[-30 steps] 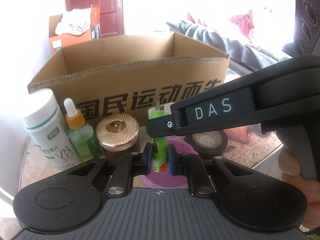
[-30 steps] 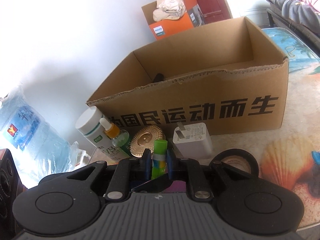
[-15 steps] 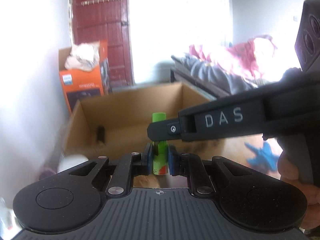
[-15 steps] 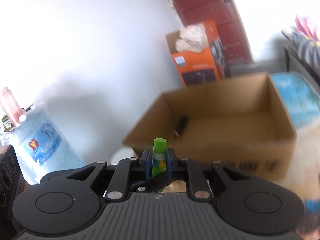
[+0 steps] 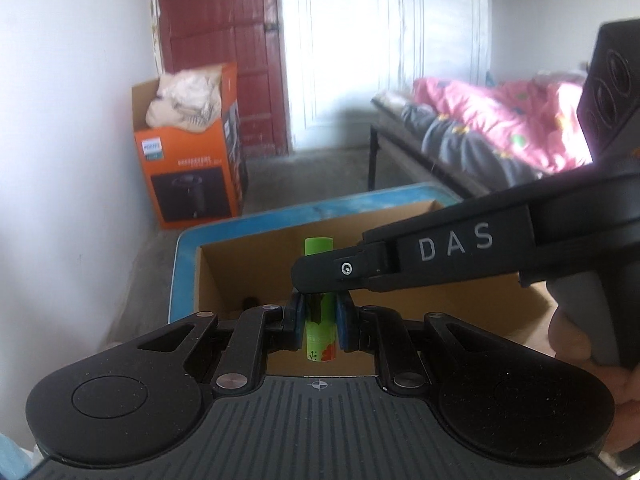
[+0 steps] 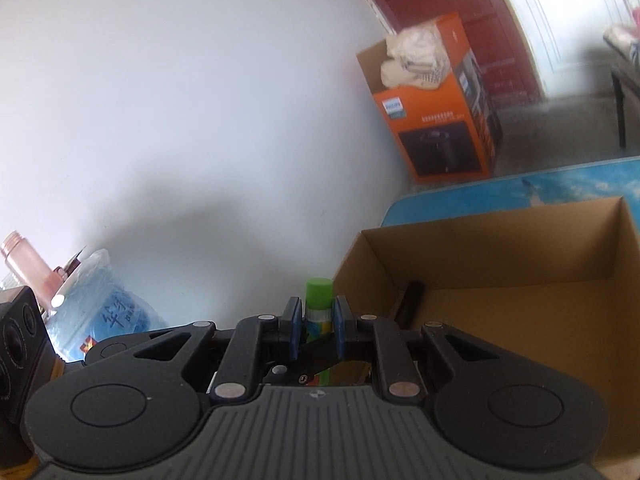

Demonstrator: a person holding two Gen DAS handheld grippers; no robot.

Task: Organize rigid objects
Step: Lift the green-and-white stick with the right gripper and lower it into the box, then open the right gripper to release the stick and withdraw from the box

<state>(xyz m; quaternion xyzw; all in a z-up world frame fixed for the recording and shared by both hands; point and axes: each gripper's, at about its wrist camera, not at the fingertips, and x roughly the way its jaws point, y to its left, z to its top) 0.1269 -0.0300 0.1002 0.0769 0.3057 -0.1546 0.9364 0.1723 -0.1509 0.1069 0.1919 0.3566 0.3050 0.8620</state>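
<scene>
Left wrist only: hand [image 5: 576,344] behind right tongs [image 5: 316,280].

glue stick [image 5: 319,320]: middle hidden behind right gripper's finger | dark object [image 6: 409,303] in cardboard box [image 6: 520,240]: too small to identify

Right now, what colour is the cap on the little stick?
Bright green. The cap of the stick shows best in the right wrist view.
</scene>
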